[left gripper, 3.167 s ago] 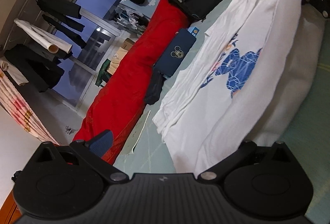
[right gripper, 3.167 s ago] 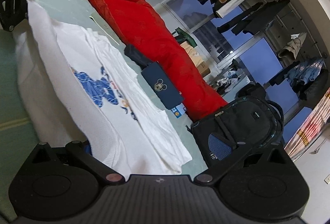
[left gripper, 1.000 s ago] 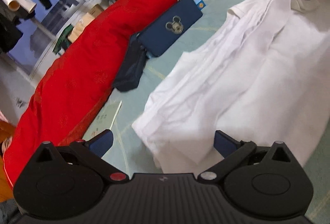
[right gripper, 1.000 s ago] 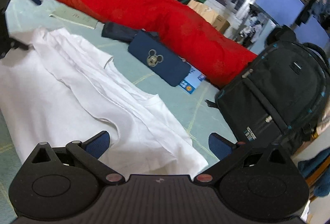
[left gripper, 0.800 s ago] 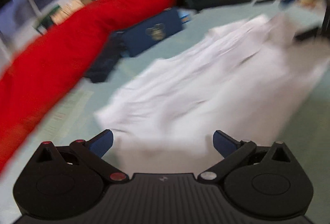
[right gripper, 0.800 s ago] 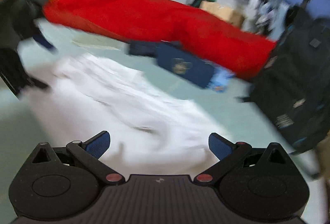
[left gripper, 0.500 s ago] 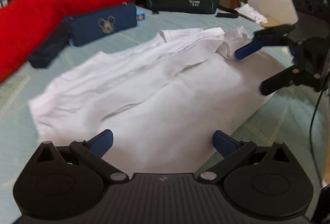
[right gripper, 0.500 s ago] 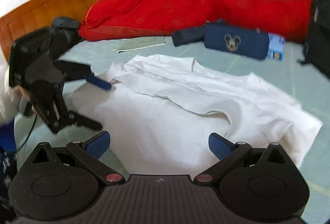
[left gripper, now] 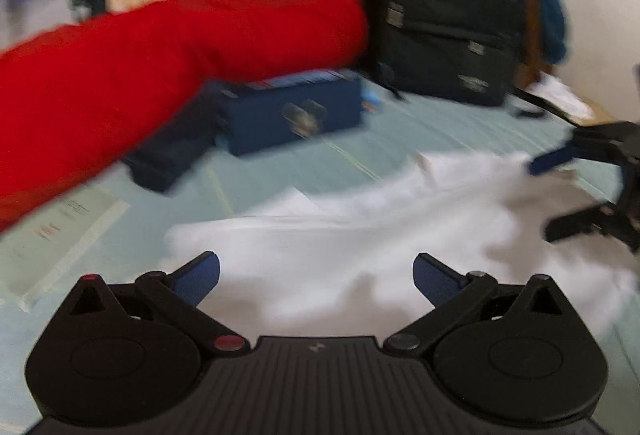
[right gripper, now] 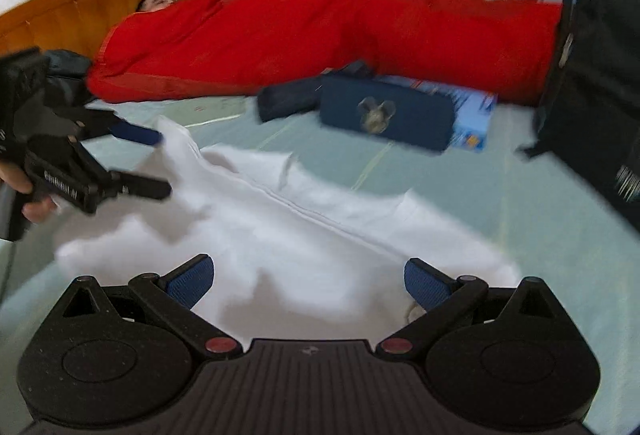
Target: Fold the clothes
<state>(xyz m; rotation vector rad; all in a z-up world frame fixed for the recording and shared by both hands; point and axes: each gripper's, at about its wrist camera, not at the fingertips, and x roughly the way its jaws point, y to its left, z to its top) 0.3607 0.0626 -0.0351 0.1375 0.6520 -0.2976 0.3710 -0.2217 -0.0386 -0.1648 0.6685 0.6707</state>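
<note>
Left wrist view: the white shirt (left gripper: 360, 235) is being seen lying on the pale green bed sheet (left gripper: 440, 131), w/ layers overlapping along its far edge, so it's being judged as partly folded; whether more folds are needed can't be settled, as the pic is blurred. The left tongs (left gripper: 316, 275) are being held wide open just over the near edge of the shirt, nothing gripped. The right tongs (left gripper: 560, 191) are being seen at the right side, spread open at the shirt's far end, no cloth visibly pinched. Beyond the shirt, a navy pouch (left gripper: 292, 115), a red quilt (left gripper: 160, 47) and a black backpack (left gripper: 444, 11) are being shown.

Right wrist view: the shirt (right gripper: 304, 227) is being shown w/ a long seam running diagonally and edges rumpled, not squared up, so tidying is being judged as likely left. The right tongs (right gripper: 306, 281) are being held wide open, empty, above the near hem. The left tongs (right gripper: 148, 163) are being held by a hand (right gripper: 24, 191) at the left end, open. Behind: the quilt (right gripper: 320, 39) covering a person, a wooden headboard (right gripper: 80, 7), windows, cardboard boxes.
</note>
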